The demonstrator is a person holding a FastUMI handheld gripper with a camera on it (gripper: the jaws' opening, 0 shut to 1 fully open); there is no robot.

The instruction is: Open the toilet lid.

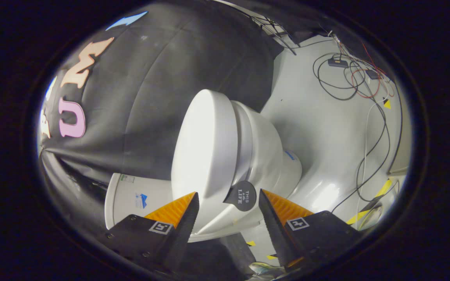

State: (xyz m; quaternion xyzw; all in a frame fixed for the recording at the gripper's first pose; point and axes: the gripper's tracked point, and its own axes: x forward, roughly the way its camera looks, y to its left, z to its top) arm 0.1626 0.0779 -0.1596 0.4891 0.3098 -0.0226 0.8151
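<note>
gripper spread wide, grasping nothing | toilet lid closed on the bowl, its front edge between the fingers, just ahead of the tips | round dark tab on lid front edge | cables on floor beyond bowl

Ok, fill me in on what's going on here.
A person is holding a handheld gripper up to a white toilet to open its lid. The fingers are open, and the lid's front edge, with a round dark tab on it, lies between them. Neither finger presses on anything yet. The lid looks shut over the seat. Loose cables lie on the floor beyond.
</note>
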